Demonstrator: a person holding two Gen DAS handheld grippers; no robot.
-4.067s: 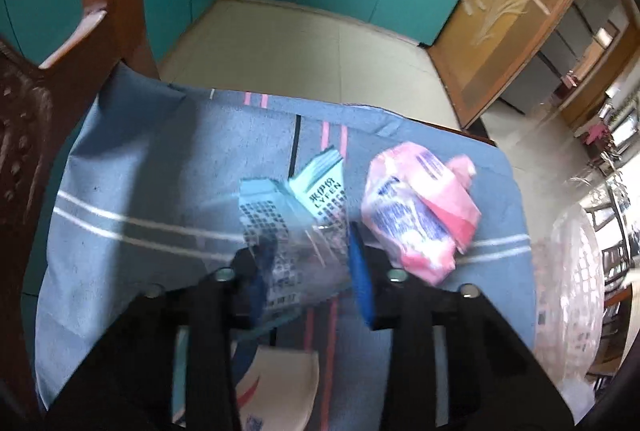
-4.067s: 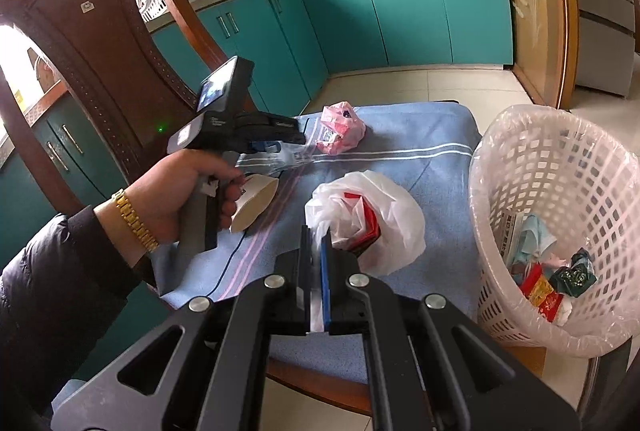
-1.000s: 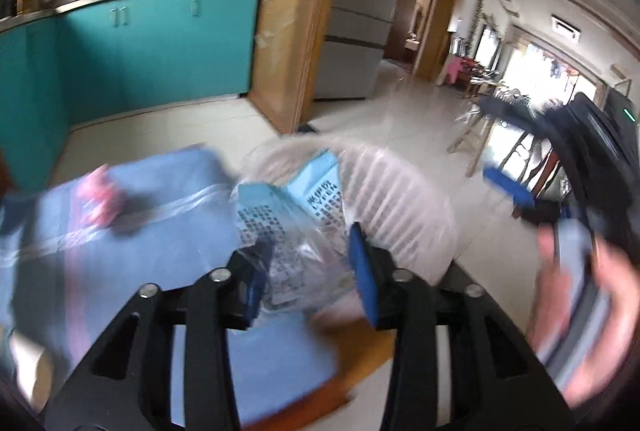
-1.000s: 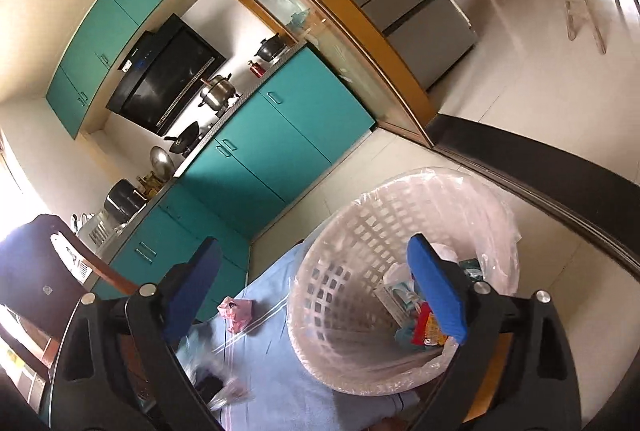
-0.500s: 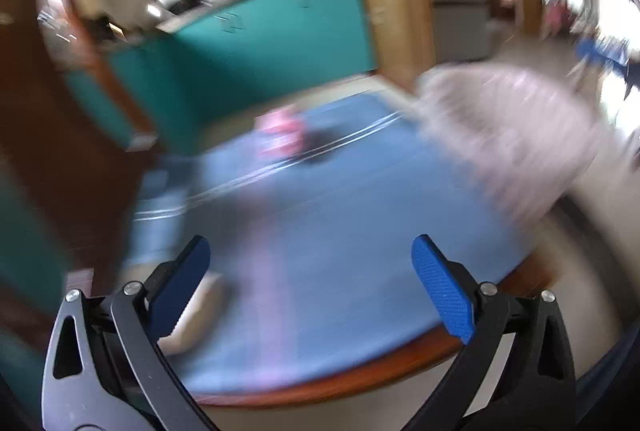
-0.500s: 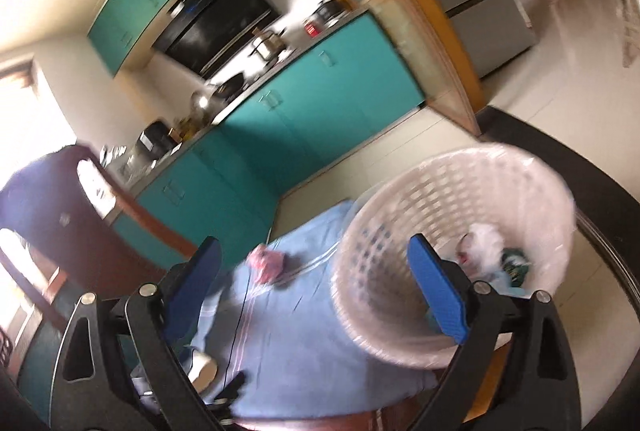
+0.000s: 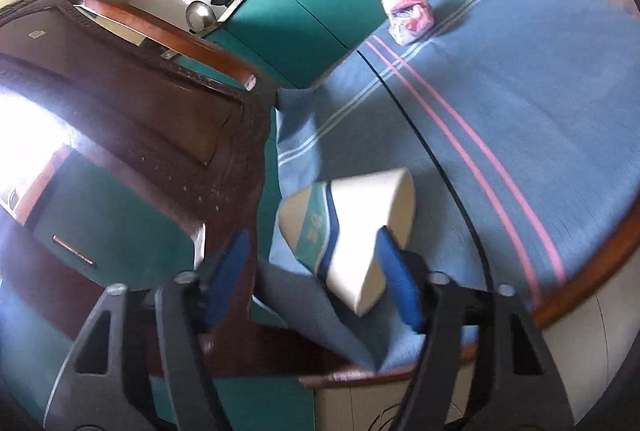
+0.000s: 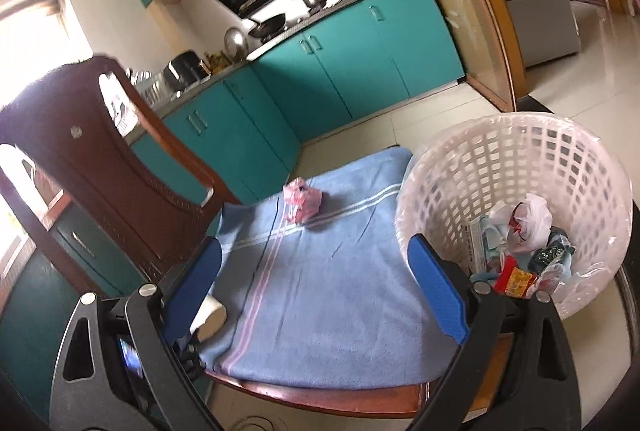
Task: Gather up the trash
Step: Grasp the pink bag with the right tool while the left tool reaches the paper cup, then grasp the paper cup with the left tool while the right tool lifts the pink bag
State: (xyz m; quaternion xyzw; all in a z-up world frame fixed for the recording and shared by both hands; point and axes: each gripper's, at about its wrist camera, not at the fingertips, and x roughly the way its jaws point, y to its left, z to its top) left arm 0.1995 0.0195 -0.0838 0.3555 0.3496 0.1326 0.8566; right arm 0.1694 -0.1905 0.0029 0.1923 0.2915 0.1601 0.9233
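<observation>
Next target is the flattened paper cup (image 7: 352,231), lying on its side at the near-left corner of the blue cloth (image 7: 520,119), close to the table edge. Left gripper (image 7: 316,279) straddles its near end: right pad just beside or touching the cup's white edge, left pad well clear out over the chair side. Jaws have just been closing in from wide, cup between them but not yet pinched, so no grip. The tilt-down approach makes sense: a squashed cup needs to be caught across its thin faces.

Second item left: pink wrapper (image 8: 302,201), far side of the cloth near the white stripes, well apart from the cup.

Right gripper (image 8: 316,291) hangs above the table's near edge, jaws spread wide, nothing in them. Probably being lined up for the wrapper.

White basket (image 8: 560,135) sits at the table's right edge, already holding a white bag and assorted wrappers. Beside the cloth so drops are short.

Dark wooden chair (image 7: 132,119) crowds the left side; risk of the left finger clipping it.
</observation>
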